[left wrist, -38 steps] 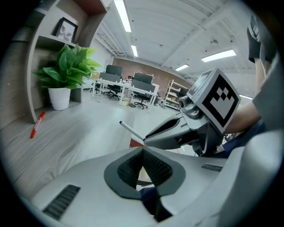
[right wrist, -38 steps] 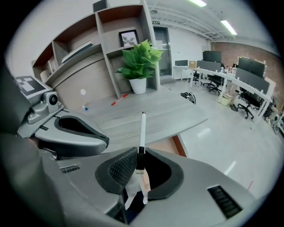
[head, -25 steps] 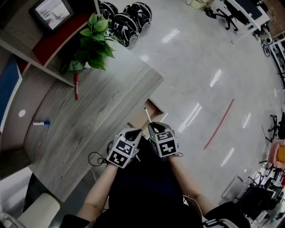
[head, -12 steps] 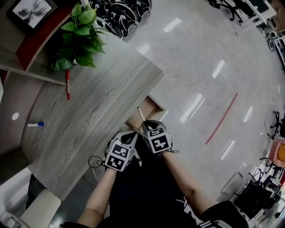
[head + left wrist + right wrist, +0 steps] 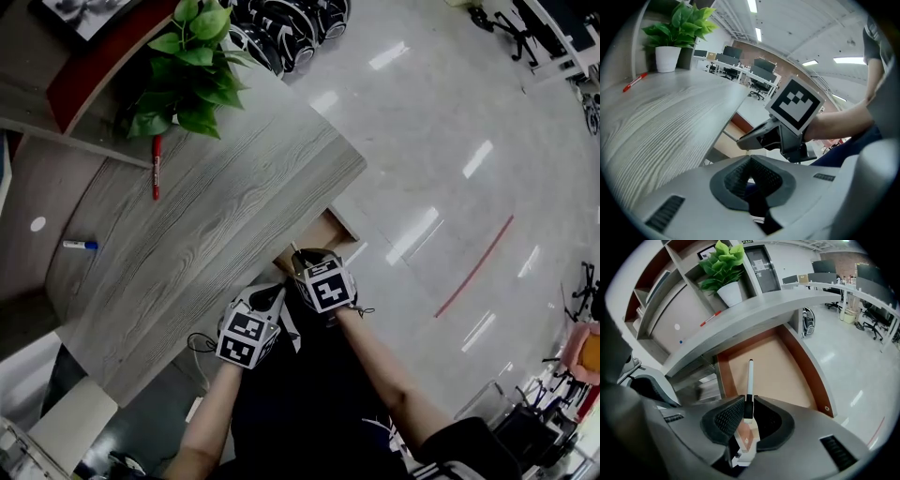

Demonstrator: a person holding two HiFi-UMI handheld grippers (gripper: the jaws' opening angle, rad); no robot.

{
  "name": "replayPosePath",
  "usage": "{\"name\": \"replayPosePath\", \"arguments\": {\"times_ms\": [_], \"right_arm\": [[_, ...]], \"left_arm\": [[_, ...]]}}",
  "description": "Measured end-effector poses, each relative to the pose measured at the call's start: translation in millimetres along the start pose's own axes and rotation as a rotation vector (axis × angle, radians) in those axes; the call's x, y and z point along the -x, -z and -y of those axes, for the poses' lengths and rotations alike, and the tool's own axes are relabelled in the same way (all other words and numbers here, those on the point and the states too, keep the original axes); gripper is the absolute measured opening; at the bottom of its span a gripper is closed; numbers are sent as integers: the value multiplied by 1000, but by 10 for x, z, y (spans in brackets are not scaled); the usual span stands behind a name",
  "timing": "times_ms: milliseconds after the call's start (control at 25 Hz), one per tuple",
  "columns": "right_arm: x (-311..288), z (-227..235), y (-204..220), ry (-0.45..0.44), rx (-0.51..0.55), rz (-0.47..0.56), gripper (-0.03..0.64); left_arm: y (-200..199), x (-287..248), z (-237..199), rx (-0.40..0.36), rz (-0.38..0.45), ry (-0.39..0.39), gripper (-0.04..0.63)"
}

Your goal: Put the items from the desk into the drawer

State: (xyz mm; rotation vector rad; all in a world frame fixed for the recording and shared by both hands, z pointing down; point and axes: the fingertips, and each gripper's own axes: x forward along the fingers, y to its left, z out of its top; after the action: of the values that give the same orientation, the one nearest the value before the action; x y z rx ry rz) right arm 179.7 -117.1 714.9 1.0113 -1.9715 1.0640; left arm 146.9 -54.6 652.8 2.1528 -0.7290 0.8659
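Marker [image 5: 750, 380] pinched by its dark end in your right gripper [image 5: 749, 412], white barrel pointing out over the open drawer [image 5: 787, 366]. You're holding it by the end, I'd say, so it can drop flat onto the bare floor inside. Your left gripper [image 5: 751, 176] sits just beside the drawer, pads pressed together on nothing, keeping clear. On the desk [image 5: 216, 216] above the drawer, a red pen [image 5: 156, 167] and a blue-capped pen [image 5: 80, 246] wait. No print reads on the marker; the cubes show only black-and-white squares.
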Motion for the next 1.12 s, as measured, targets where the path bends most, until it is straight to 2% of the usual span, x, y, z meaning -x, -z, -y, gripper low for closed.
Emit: {"name": "replayPosePath", "arguments": {"times_ms": [40,160,200,480,600,680,720,800,960,1120], "right_arm": [[-12,-15,1,-12,0,-12,67],[-18,-74,-20,-57,-10,-27,207],[-3,-89,-30,-68,-13,-27,224],[234,-58,-81,-79,-2,-1,225],[309,-58,-112,-114,-9,25,224],[343,-45,-132,-112,-14,37,210],[361,-27,-141,-94,-16,45,175],[409,11,-179,-51,-30,69,7],[530,-7,-274,-45,-95,112,-9],[734,20,-315,31,-111,163,-9]], "left_arm": [[0,-6,-4,4,1,-1,23],[-25,-7,0,13,8,1,23],[-39,-2,3,18,12,2,23],[-200,40,6,42,55,9,23],[-275,49,13,32,70,8,23],[-316,71,5,26,79,-1,23],[-335,93,-3,27,85,-6,23],[-390,151,-28,33,105,-14,23],[-514,278,-66,40,153,-12,23],[-555,353,-58,15,159,17,23]]}}
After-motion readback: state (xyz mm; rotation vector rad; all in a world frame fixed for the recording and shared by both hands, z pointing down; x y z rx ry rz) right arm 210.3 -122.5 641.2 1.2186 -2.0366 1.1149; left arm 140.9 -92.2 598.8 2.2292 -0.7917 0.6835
